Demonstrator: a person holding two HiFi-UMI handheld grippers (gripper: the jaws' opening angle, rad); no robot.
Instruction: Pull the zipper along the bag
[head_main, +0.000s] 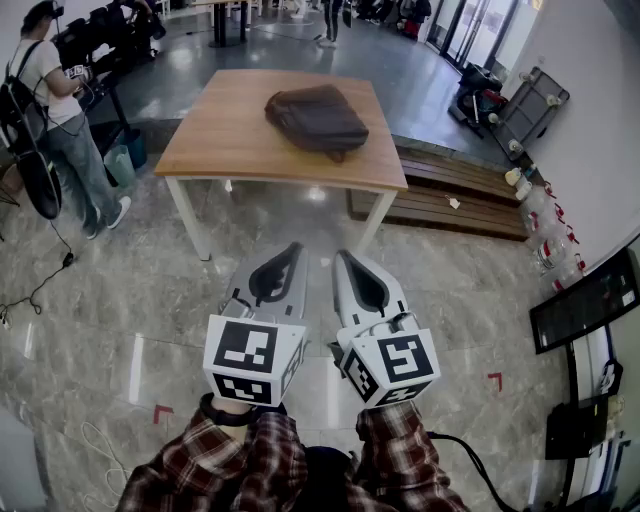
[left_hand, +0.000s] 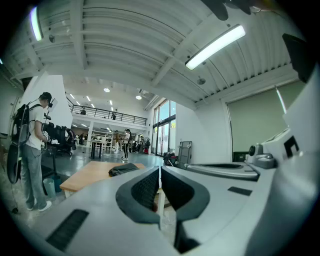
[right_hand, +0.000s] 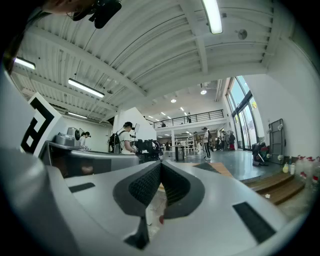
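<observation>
A dark brown bag (head_main: 316, 118) lies on a wooden table (head_main: 230, 140) some way ahead of me; its zipper is too small to make out. Both grippers hang over the marble floor, well short of the table and pointing toward it. My left gripper (head_main: 293, 247) has its jaws together with nothing between them. My right gripper (head_main: 342, 255) is beside it, also shut and empty. The left gripper view shows the bag (left_hand: 123, 169) on the table (left_hand: 87, 175), far beyond the closed fingertips (left_hand: 160, 169). In the right gripper view the jaws (right_hand: 160, 164) meet at the tip.
A person with a backpack (head_main: 50, 120) stands left of the table beside a blue bin (head_main: 118, 165). Low wooden steps (head_main: 460, 195) run right of the table, with bottles (head_main: 545, 240) and a cart (head_main: 525, 105) beyond. Red tape marks (head_main: 162, 411) lie on the floor.
</observation>
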